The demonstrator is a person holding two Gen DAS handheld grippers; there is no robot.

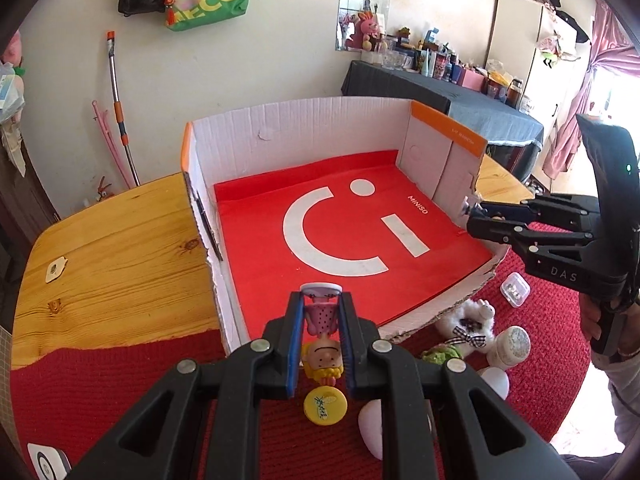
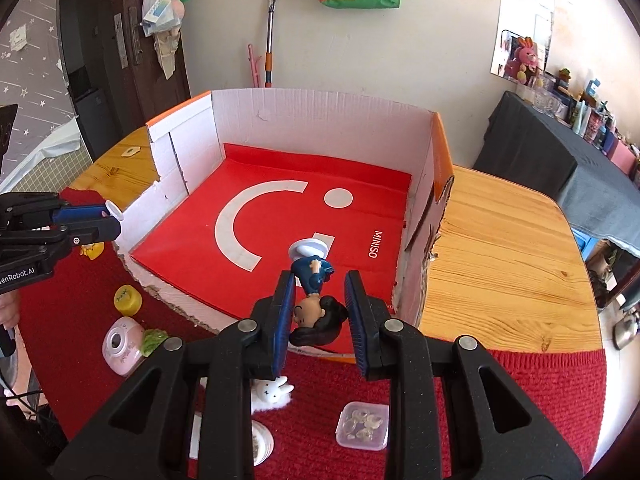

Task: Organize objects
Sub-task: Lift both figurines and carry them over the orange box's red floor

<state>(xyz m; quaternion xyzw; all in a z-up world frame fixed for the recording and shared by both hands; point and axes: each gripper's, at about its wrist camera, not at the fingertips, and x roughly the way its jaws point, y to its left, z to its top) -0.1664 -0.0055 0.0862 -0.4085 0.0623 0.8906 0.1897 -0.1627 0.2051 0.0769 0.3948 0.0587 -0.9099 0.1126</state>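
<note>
Holding: the left gripper [image 1: 321,334] is clenched on a small blonde figurine in a pink dotted dress [image 1: 322,332], pinned head-down between the blue pads, its white round base [image 1: 321,289] pointing away from the camera.
Left figurine place: it hangs over the near edge of the white cardboard box with orange rims [image 1: 304,128], just above the box's front-left corner.
Right gripper [image 2: 319,312]: its jaws stand apart; a dark-haired figurine in a blue outfit [image 2: 314,300] sits between them, touching the left pad [image 2: 282,320], with a clear gap to the right pad. I cannot tell whether it is gripped at all.
Right figurine place: head toward the camera, white round base [image 2: 307,247] resting on or just above the red MINISO sheet [image 2: 280,216] lining the box floor, near the box's front-right corner.
Box: open-topped, front wall torn low, standing on the round wooden table [image 1: 112,240], partly on the red knitted mat [image 1: 100,392].
Mat, near edge: a yellow round cap [image 1: 325,403] just below the left gripper's tips, a white fluffy rabbit toy [image 2: 274,394], a clear lidded plastic tub with small pieces [image 2: 362,424], a pink round toy camera [image 2: 120,346].
</note>
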